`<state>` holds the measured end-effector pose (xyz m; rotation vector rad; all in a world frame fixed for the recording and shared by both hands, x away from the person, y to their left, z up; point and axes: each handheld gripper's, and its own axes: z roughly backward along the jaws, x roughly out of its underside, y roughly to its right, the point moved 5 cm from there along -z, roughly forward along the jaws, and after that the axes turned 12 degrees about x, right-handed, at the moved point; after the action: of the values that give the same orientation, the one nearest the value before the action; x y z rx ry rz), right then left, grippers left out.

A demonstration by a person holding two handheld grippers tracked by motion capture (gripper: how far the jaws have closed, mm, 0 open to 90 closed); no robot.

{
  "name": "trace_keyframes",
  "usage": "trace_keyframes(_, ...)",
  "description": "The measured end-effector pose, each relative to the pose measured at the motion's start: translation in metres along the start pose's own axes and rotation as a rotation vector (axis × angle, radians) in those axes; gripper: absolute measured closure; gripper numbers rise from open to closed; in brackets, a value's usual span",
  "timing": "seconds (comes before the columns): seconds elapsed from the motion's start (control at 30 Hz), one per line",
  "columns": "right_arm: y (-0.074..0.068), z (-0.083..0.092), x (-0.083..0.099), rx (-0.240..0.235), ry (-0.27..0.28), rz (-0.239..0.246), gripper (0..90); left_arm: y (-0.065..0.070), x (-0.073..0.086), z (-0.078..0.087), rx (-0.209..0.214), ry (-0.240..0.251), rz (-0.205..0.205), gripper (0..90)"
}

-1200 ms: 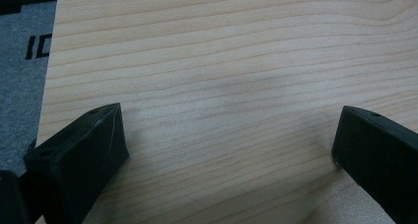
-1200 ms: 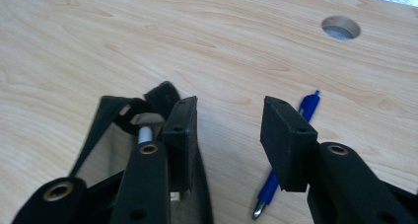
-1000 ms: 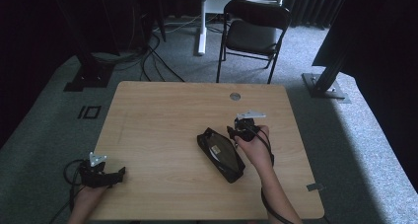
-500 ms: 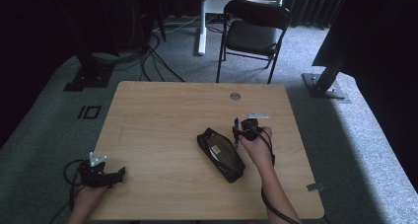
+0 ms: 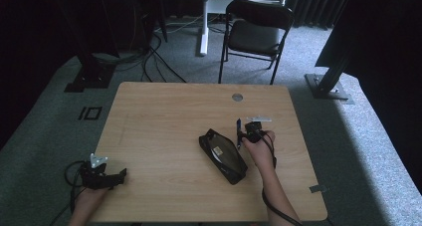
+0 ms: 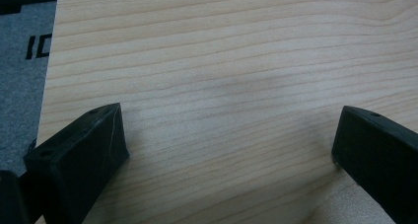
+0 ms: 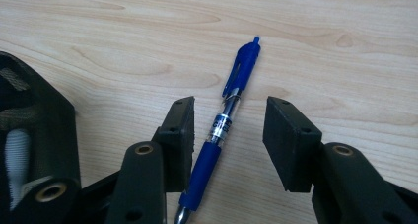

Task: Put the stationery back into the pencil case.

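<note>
We see the right tongs (image 7: pixel 229 135) released, jaws astride the blue pen (image 7: pixel 222 130) lying on the bench (image 7: pixel 320 31), beside the black pouch (image 5: pixel 223 156). Left tongs (image 6: pixel 226 150) also released, w/ bare bench between.

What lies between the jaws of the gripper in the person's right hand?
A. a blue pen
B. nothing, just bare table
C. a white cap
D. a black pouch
A: in the right gripper view a blue pen lies flat on the table between the open jaws of the right gripper; the black pouch sits off to its side.
</note>
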<state>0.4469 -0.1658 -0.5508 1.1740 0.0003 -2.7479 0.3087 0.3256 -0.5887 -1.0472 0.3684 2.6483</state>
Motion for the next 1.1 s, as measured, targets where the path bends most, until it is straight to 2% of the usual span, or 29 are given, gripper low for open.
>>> trace_keyframes(0.8,-0.007,-0.026,0.009,0.025,-0.053,0.008,61.0,0.000,0.000,0.000,0.000,0.000,0.000,0.4)
trace_keyframes(0.9,-0.007,-0.027,0.008,0.031,-0.053,0.015,62.2,0.000,0.000,0.000,0.000,0.000,0.000,0.4)
trace_keyframes(1.03,-0.008,-0.027,0.008,0.055,-0.060,0.057,65.0,0.000,0.000,0.000,0.000,0.000,0.000,0.4)
trace_keyframes(1.1,-0.009,-0.027,0.008,0.062,-0.058,0.062,66.7,0.000,0.000,0.000,0.000,0.000,0.000,0.4)
